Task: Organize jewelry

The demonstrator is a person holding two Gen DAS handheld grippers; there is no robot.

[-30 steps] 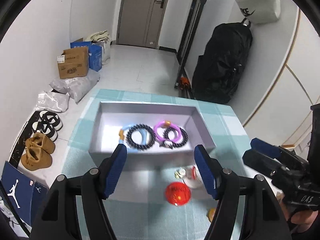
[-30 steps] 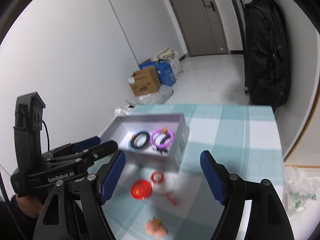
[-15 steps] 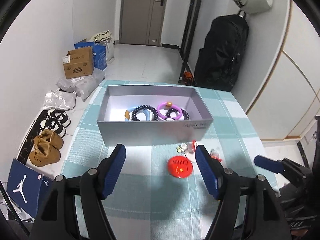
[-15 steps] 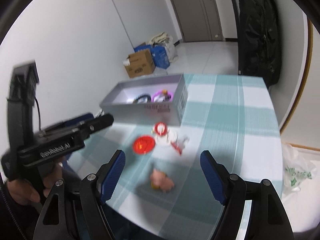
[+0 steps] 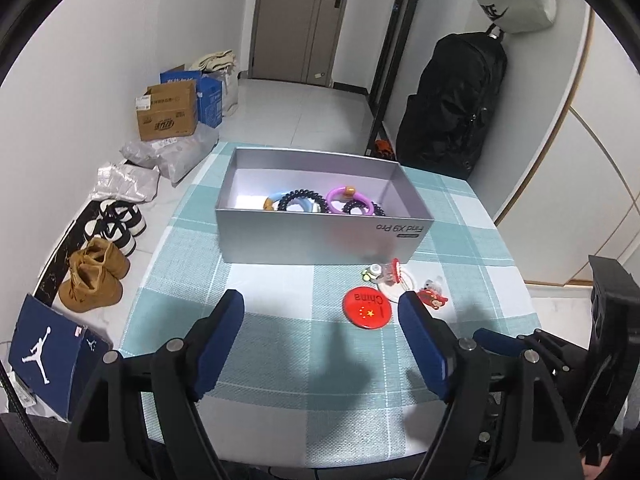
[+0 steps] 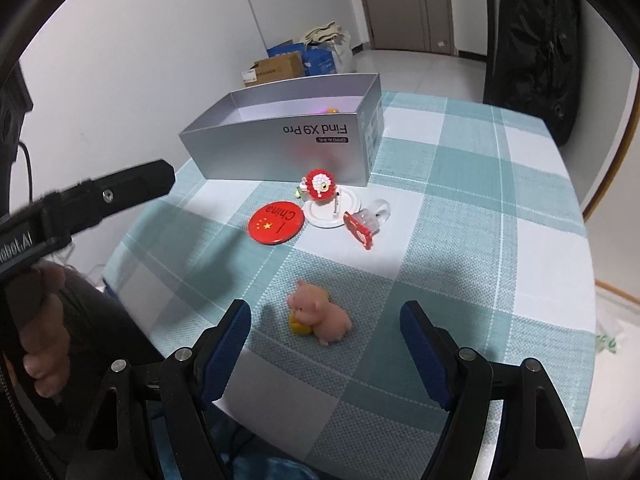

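A silver box (image 5: 320, 240) stands on the checked table and holds a black coil bracelet (image 5: 300, 200), a purple ring (image 5: 346, 200) and a pale blue ring. In front of it lie a red round badge (image 5: 368, 312), a red beaded flower (image 6: 319, 185) on a white disc (image 6: 332, 212), and a red charm with a clear clip (image 6: 362, 228). My left gripper (image 5: 320, 300) hangs over bare cloth short of the badge, its jaws opening with nothing between them. My right gripper (image 6: 324, 310) is open low over the table, and a pink pig figure (image 6: 320, 318) sits between its fingertips, untouched.
The table's near edge runs just under both grippers. A hand (image 6: 40, 352) holds the left tool at the left of the right wrist view. On the floor to the left are shoes (image 5: 96, 276), cardboard boxes (image 5: 166, 116) and bags. A black bag (image 5: 452, 108) leans on the wall behind.
Both grippers have drawn back from the box toward the table's near edge. The right one sank and tipped down, so the pig now lies between its fingers. The left jaws widened slightly.
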